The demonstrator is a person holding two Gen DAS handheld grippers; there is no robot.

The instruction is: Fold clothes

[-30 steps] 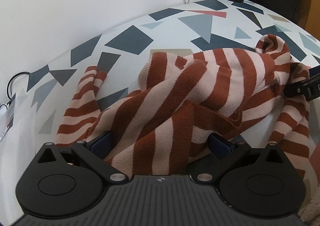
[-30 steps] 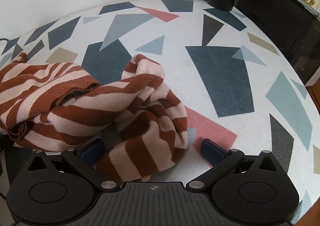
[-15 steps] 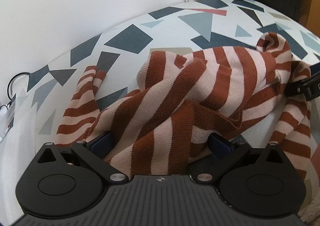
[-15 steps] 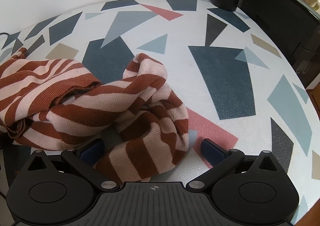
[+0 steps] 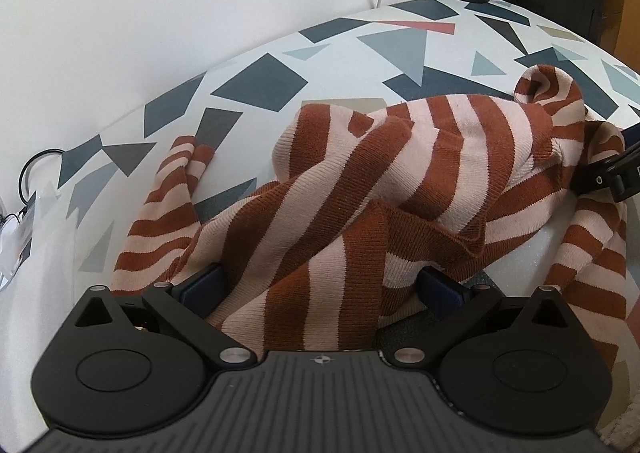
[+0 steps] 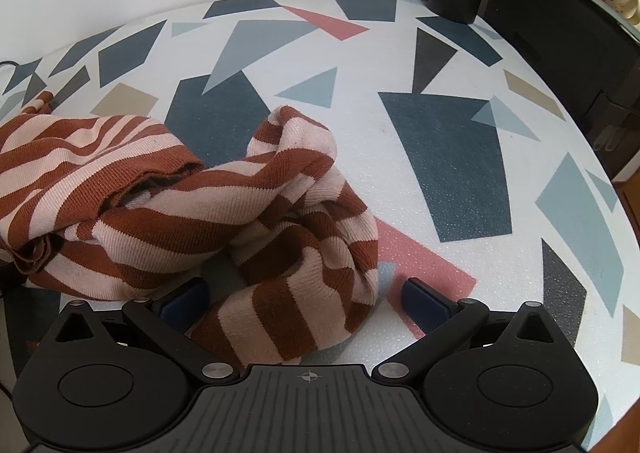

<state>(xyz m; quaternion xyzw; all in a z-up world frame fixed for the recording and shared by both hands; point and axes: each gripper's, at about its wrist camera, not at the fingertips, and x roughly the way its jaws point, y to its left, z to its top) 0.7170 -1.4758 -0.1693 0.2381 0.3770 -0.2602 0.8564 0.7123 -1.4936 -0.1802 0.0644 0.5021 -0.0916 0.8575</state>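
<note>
We note both grippers spread wide: sweater (image 5: 360, 189) bunched between left gripper (image 5: 320, 285) pads, stretching rightward toward right gripper (image 6: 306, 297).

Both tools wear the same kit: the left gripper (image 5: 322, 287) and right gripper (image 6: 306, 303) show matte black housings, two round disc-shaped hubs, silver screws at the linkage pivots, a ribbed grey centre plate with a small crosshair mark, and dark blue finger pads (image 6: 426, 303).
</note>
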